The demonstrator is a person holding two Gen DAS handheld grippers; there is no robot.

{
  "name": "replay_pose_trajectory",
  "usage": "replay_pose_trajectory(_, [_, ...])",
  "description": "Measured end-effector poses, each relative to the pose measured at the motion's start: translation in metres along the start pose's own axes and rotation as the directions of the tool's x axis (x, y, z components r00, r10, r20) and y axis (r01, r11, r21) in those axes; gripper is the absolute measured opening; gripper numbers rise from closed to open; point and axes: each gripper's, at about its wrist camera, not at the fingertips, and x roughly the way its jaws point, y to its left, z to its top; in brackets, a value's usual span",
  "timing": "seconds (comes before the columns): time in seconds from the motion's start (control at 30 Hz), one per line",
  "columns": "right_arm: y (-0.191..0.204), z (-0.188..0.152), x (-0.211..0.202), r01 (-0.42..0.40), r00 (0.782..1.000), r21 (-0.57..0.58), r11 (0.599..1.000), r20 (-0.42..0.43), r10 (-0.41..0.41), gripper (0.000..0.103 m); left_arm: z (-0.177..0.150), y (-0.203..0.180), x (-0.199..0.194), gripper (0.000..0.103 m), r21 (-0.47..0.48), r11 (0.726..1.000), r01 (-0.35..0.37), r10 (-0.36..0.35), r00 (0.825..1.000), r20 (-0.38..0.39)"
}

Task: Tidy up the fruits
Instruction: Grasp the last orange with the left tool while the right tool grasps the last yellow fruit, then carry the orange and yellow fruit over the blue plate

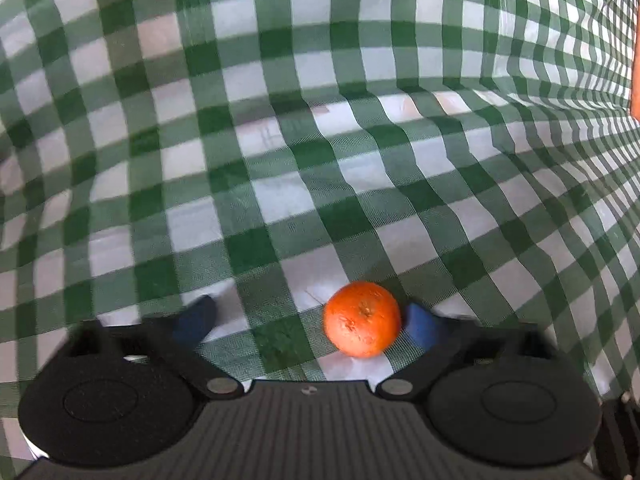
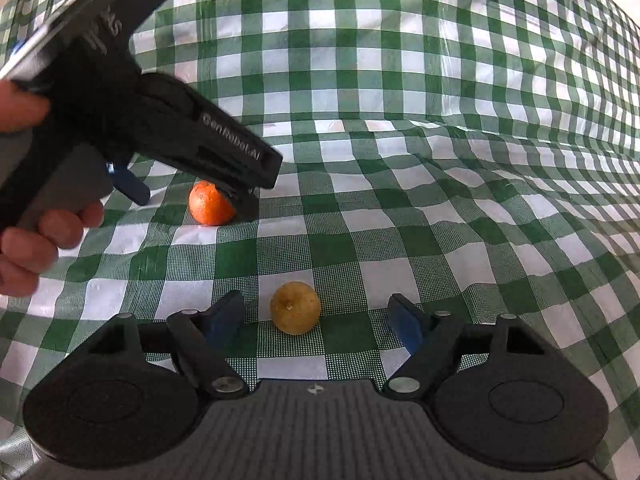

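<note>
An orange lies on the checked cloth between the blue pads of my left gripper. It sits close against the right pad, while the left pad stands well clear, so the jaws are open around it. In the right wrist view the same orange shows under the left gripper, which slants down from the upper left. A small yellow-brown fruit lies between the pads of my right gripper, with a gap on each side.
A green-and-white checked tablecloth covers everything, wrinkled, with a raised fold across the back. A hand holds the left gripper's handle. A sliver of something orange shows at the right edge of the left wrist view.
</note>
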Motion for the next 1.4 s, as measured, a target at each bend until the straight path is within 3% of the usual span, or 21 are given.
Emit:
replay_pose_trajectory(0.03, [0.0,-0.001,-0.003,-0.004,1.0,-0.003,1.0,0.004,0.004,0.041,0.0,-0.001,-0.007,0.04,0.023,1.0,0.012,-0.013,1.0,0.023])
replay_pose_trajectory(0.07, [0.002,-0.003,-0.011,-0.005,1.0,-0.008,1.0,0.005,0.005,0.026,0.002,-0.001,-0.011,0.039,0.033,0.999,0.023,-0.024,0.999,0.023])
replay_pose_trajectory(0.13, [0.0,-0.004,-0.013,-0.008,1.0,0.004,1.0,0.008,0.008,0.026,0.001,0.003,-0.019,0.039,0.015,0.998,0.053,-0.054,0.998,0.037])
replay_pose_trajectory(0.27, [-0.006,0.001,-0.016,0.004,0.999,0.025,1.0,0.032,-0.005,0.026,-0.005,0.001,-0.041,0.039,0.01,1.0,0.002,-0.002,1.0,0.001])
replay_pose_trajectory(0.37, [-0.014,0.004,-0.023,0.023,0.998,0.031,0.999,0.059,-0.025,0.026,-0.02,0.002,-0.078,0.039,-0.009,0.999,-0.031,0.031,0.999,-0.02])
replay_pose_trajectory(0.53, [-0.017,0.007,-0.062,0.035,0.999,0.047,0.998,0.031,-0.037,0.026,-0.066,0.006,-0.161,0.039,-0.006,0.997,-0.083,0.082,0.995,-0.048])
replay_pose_trajectory(0.77, [0.001,0.012,-0.178,-0.078,0.995,-0.014,0.997,0.055,0.079,0.026,-0.144,0.024,-0.27,0.039,-0.038,0.994,-0.098,0.095,0.992,-0.082])
replay_pose_trajectory(1.03, [0.048,-0.008,-0.312,-0.248,0.967,-0.097,0.964,0.036,0.253,0.026,-0.242,0.06,-0.38,0.039,-0.098,0.985,-0.145,0.139,0.988,-0.066])
replay_pose_trajectory(1.2, [0.083,-0.024,-0.379,-0.317,0.946,-0.162,0.934,0.014,0.323,0.026,-0.29,0.074,-0.424,0.039,-0.133,0.976,-0.173,0.169,0.985,-0.047])
replay_pose_trajectory(1.4, [0.114,-0.038,-0.423,-0.339,0.937,-0.245,0.909,0.003,0.35,0.026,-0.321,0.084,-0.444,0.039,-0.181,0.971,-0.156,0.154,0.988,-0.028])
